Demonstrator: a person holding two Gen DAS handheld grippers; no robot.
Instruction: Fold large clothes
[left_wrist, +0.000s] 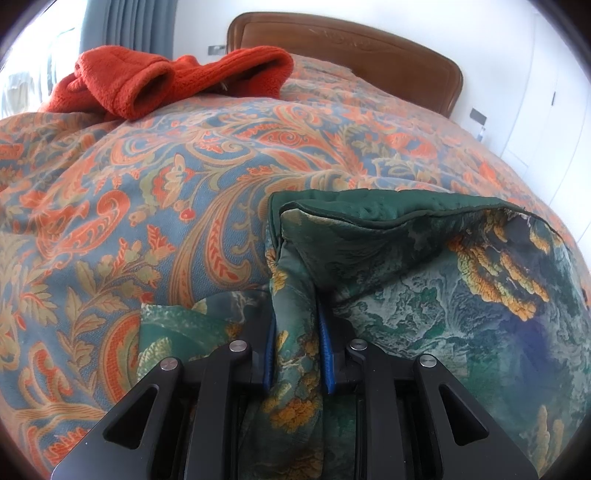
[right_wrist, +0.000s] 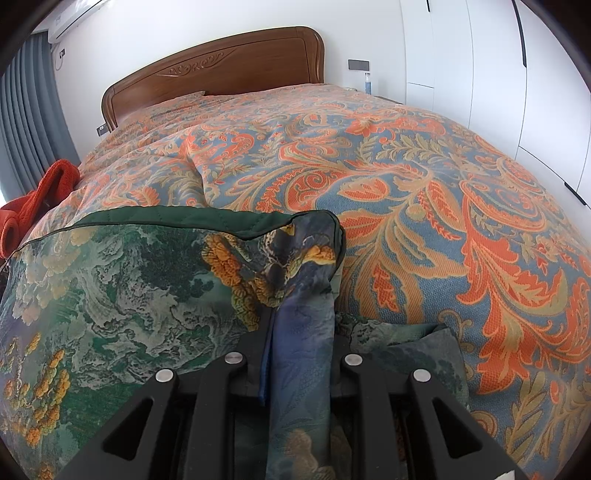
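A large green quilted garment (left_wrist: 424, 280) with a yellow and blue print lies on the bed. My left gripper (left_wrist: 297, 325) is shut on its left corner, the cloth bunched between the blue pads. My right gripper (right_wrist: 301, 332) is shut on the right corner of the same green garment (right_wrist: 122, 288). The edge with dark green piping is stretched between the two grippers and held up a little off the bedspread. A lower layer of the garment shows under each gripper.
The bed (left_wrist: 177, 192) has an orange and blue paisley bedspread (right_wrist: 424, 206). An orange-red knitted garment (left_wrist: 166, 79) lies crumpled at the far left (right_wrist: 33, 206). A wooden headboard (right_wrist: 221, 70) stands at the back. White wardrobe doors (right_wrist: 498, 74) are on the right, grey curtains (right_wrist: 26, 122) on the left.
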